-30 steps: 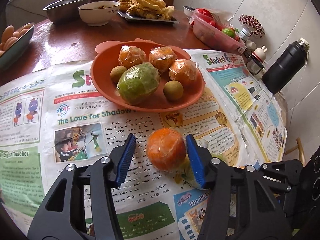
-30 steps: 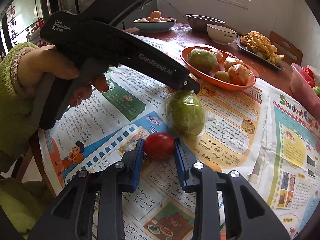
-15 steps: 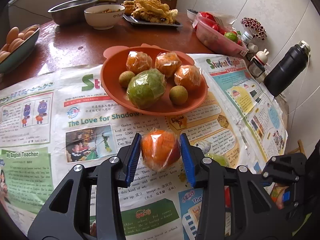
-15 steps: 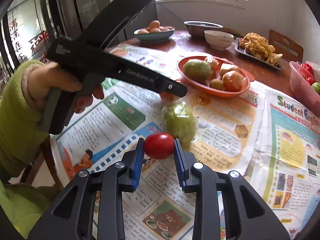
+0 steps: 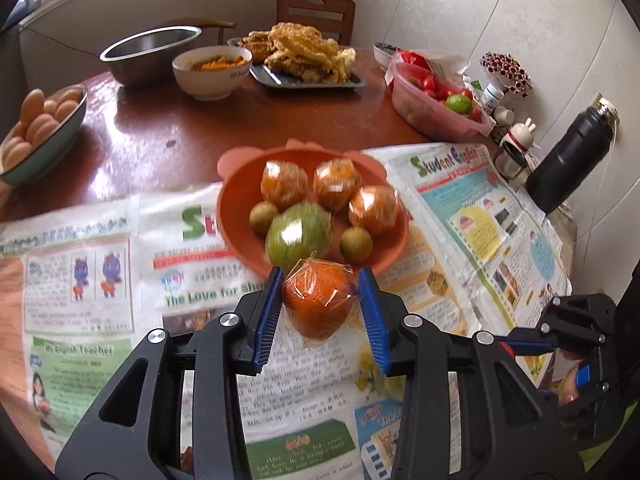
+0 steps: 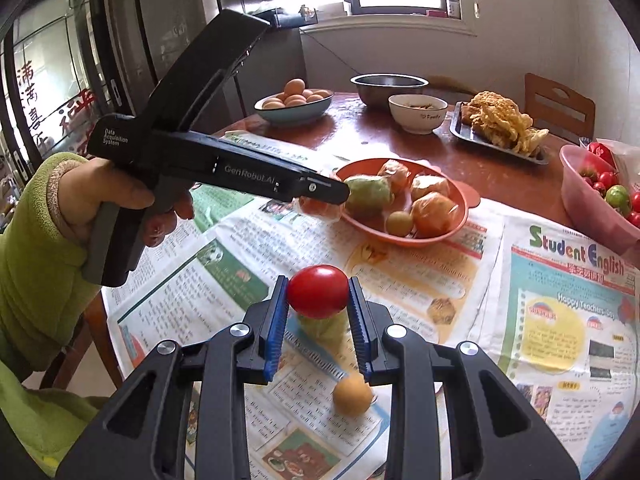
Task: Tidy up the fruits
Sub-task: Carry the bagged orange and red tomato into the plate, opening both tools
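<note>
My left gripper is shut on a plastic-wrapped orange and holds it in the air just in front of the orange plate. The plate holds three wrapped oranges, a wrapped green fruit and two small brown fruits. My right gripper is shut on a red tomato, lifted above the newspaper. Under it lie a wrapped green fruit and a small yellow-brown fruit. The left gripper also shows in the right wrist view, near the plate.
A pink tub of tomatoes stands at the back right, with a black flask by the wall. An egg bowl, a steel bowl, a white bowl and a tray of fried food stand behind the plate.
My left gripper closed on the wrapped orange, lifted it and carried it toward the plate. My right gripper rose with the tomato, away from the green fruit.
</note>
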`<state>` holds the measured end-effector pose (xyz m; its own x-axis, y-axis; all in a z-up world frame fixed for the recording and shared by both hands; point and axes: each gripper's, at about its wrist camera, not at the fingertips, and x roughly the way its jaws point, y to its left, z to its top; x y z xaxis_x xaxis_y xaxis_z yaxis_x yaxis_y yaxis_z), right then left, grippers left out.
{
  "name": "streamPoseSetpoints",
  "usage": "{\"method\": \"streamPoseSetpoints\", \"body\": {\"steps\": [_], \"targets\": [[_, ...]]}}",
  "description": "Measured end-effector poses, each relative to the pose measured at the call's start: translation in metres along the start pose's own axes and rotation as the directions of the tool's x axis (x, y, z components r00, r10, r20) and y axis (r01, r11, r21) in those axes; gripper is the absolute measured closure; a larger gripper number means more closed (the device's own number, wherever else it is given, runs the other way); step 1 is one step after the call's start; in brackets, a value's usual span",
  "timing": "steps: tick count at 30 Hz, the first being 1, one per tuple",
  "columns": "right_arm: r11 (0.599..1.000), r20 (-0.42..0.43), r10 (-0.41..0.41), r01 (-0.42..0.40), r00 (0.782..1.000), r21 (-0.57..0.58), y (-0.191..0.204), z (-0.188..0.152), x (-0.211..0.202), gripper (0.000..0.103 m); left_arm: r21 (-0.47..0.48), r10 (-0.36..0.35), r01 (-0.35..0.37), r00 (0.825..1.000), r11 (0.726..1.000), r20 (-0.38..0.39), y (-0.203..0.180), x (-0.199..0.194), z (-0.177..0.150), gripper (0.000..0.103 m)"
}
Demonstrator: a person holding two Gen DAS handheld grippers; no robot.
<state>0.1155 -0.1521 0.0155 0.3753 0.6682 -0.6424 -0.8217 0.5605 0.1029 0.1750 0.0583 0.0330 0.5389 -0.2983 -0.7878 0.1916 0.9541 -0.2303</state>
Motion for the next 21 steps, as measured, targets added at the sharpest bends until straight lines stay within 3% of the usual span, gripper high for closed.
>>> {"method": "streamPoseSetpoints", "body": {"steps": [10,21], "targets": [[1.0,0.03,-0.016,0.016,0.999,0.015,-0.025,0.027,0.007,0.075,-0.009,0.003,-0.003,1.0,1.0,0.013,0.014,0.014,0.043,0.073],[1.0,0.005,-0.026,0.026,1.0,0.008,-0.041,0.045,0.036,0.075,-0.031,-0.008,0.009,1.0,0.999,0.016,0.029,0.025,0.058,0.073]]}}
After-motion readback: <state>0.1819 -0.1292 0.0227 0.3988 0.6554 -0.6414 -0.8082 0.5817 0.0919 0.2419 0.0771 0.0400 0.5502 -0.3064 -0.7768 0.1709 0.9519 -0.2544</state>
